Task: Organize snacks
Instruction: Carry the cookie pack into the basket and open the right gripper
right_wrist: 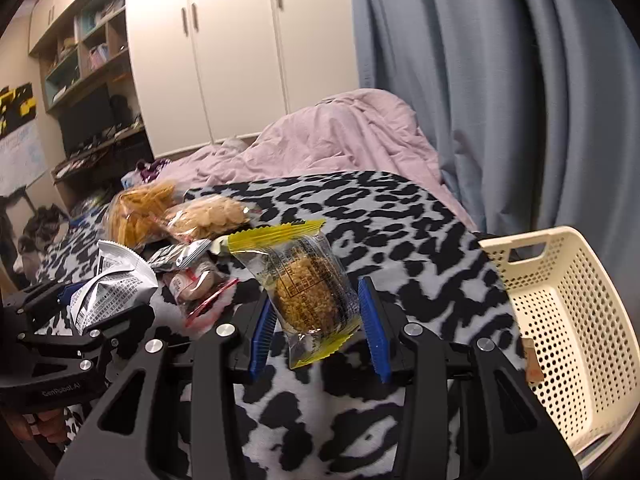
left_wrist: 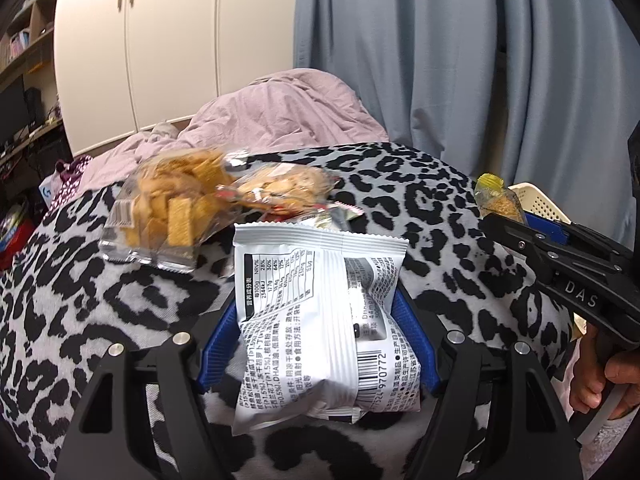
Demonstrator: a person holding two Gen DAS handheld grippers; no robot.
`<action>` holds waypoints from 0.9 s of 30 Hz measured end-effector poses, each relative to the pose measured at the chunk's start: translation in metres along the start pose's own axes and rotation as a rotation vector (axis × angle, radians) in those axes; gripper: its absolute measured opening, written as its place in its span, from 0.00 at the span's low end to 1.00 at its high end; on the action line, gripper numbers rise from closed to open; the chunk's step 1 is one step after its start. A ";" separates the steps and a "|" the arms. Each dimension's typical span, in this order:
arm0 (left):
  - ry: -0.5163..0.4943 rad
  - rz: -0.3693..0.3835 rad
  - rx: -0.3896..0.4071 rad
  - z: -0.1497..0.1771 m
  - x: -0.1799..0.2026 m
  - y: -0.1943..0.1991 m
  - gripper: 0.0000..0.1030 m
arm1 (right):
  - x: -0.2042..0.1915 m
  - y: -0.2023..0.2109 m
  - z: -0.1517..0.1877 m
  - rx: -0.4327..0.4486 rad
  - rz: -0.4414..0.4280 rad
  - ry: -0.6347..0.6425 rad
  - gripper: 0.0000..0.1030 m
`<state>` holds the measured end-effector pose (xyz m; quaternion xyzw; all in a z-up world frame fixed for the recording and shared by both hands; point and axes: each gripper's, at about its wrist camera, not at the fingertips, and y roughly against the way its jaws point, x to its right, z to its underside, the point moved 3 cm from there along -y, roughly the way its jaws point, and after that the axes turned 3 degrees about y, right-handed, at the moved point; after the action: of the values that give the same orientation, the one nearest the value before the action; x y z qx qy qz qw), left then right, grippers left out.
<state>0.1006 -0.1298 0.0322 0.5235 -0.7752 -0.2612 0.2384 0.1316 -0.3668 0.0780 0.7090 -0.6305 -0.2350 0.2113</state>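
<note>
- The step in hand looks like carrying: both grippers hold a snack lifted off the bed, and the cream perforated plastic basket (right_wrist: 568, 320), lying at the right edge of the leopard-print blanket (right_wrist: 400, 216), seems the likely destination.
- The left gripper (left_wrist: 320, 344) is clamped on a white foil snack packet (left_wrist: 320, 320), puffy and crinkled, with black printed text and a barcode; its blue ribbed pads press both sides.
- The right gripper (right_wrist: 318, 320) holds a clear cellophane packet with yellow crimped ends (right_wrist: 308, 292), showing a round, grainy golden cake inside. The pads sit close at its sides, though how firmly they pinch is hard to judge.
- That packet hangs above the blanket, left of the basket and apart from it.
- Next, the right gripper probably needs to swing rightwards over the basket's rim, then release; the light, slippery film could twist.
- Left of the basket, well apart, a heap remains: a clear bag of square yellow wafers (left_wrist: 168, 208), a clear bag of round pale biscuits (right_wrist: 208, 220), and smaller wrapped pieces.
- The blanket is soft and knitted-looking, giving no firm support.
</note>
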 end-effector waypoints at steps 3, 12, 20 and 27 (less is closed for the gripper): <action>-0.035 0.009 0.006 -0.004 0.014 -0.002 0.70 | 0.014 0.006 0.002 0.017 0.018 -0.037 0.41; -0.163 0.078 0.009 -0.009 0.078 -0.009 0.70 | 0.068 0.040 0.011 0.086 0.136 -0.140 0.41; -0.269 0.139 0.000 -0.006 0.134 -0.015 0.70 | 0.124 0.072 0.031 0.138 0.257 -0.249 0.41; -0.338 0.173 -0.003 -0.001 0.171 -0.017 0.70 | 0.166 0.082 0.055 0.132 0.339 -0.344 0.41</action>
<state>0.0553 -0.2955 0.0382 0.4032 -0.8460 -0.3248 0.1272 0.0491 -0.5412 0.0716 0.5550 -0.7809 -0.2719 0.0905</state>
